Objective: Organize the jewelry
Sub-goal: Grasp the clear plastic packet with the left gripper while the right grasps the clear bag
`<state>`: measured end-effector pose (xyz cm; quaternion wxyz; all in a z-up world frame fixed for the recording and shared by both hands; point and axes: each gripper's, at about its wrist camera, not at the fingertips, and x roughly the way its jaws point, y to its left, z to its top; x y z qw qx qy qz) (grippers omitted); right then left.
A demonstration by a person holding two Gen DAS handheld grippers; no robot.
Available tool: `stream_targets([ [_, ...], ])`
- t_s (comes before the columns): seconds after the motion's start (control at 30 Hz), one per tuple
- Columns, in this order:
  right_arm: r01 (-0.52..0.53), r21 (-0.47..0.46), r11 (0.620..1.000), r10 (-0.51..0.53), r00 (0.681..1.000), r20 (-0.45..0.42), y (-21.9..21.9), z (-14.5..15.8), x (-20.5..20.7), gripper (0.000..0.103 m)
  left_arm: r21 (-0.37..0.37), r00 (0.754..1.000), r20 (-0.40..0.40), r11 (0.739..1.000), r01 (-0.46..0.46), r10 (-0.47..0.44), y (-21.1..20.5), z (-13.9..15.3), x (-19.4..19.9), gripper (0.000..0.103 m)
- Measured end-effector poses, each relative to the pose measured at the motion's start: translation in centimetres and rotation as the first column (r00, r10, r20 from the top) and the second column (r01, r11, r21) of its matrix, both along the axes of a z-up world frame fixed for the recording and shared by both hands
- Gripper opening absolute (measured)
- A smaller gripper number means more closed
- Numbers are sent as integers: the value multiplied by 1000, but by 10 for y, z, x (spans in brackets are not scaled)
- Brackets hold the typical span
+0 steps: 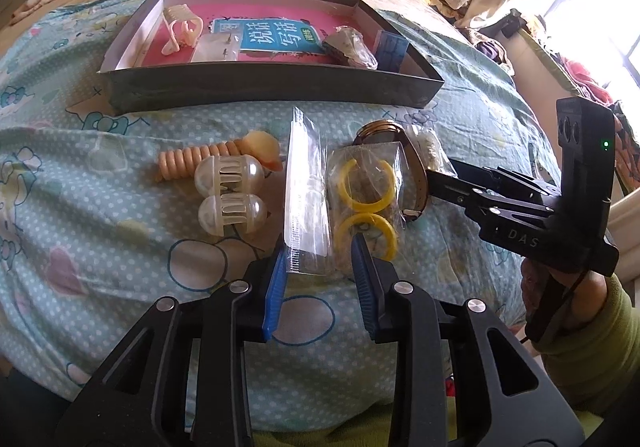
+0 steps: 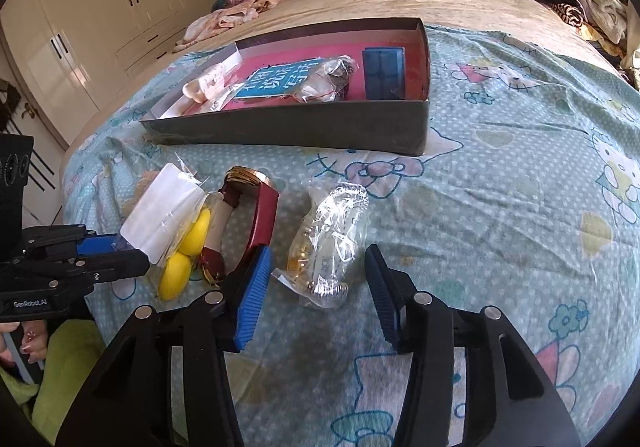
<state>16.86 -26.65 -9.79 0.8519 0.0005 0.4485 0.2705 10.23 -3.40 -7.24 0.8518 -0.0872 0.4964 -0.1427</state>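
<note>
- Left wrist view: left gripper (image 1: pixel 320 247) fingers spread wide, low over the bed (image 1: pixel 100 239); a flat clear bag (image 1: pixel 306 199) lies between the tips, and the right-hand tip overlaps the bag of yellow rings (image 1: pixel 366 203); contact unclear
- Two pearl-white clips (image 1: pixel 230 191) and an orange coil tie (image 1: pixel 200 161) lie to the left; a watch (image 1: pixel 404 163) sits just right of the ring bag
- Open box (image 1: pixel 276 87) beyond them holds a hair claw (image 1: pixel 182 27) and small packets
- Right wrist view: right gripper (image 2: pixel 316 275) fingers wide apart, either side of a crinkled clear packet (image 2: pixel 334 239) on the bed
- Its left-hand fingertip (image 2: pixel 254 283) is right beside the red watch strap, touching or not unclear
- Left gripper enters from the left at the ring bag
</note>
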Motion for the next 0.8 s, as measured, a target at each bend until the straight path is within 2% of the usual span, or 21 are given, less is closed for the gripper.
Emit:
stream_targets([
  [0.17, -6, -13, 1000, 6, 1000, 11, 3, -4, 7, 40, -5, 1000, -3, 1000, -2, 2, -1, -2, 7, 23],
  [0.23, -9, -16, 1000, 10, 1000, 22, 4, -5, 8, 37, -6, 1000, -4, 1000, 0, 0, -3, -3, 10, 19],
  [0.3, -11, -17, 1000, 11, 999, 35, 4, -5, 7, 32, -11, 1000, -6, 1000, 2, -2, -3, -4, 12, 10],
  [0.37, -9, -8, 1000, 9, 999, 42, 3, -5, 5, 31, -21, 1000, -3, 1000, 5, -5, -2, -4, 12, 7],
  [0.6, -9, 15, 1000, 8, 999, 53, -7, 4, -4, 28, -20, 998, 67, 1000, 16, -14, -2, 11, 2, 5],
  [0.8, -5, 38, 999, 1, 996, 93, -17, 25, -16, 28, -27, 992, 125, 1000, -6, 10, 8, 29, -5, 5],
])
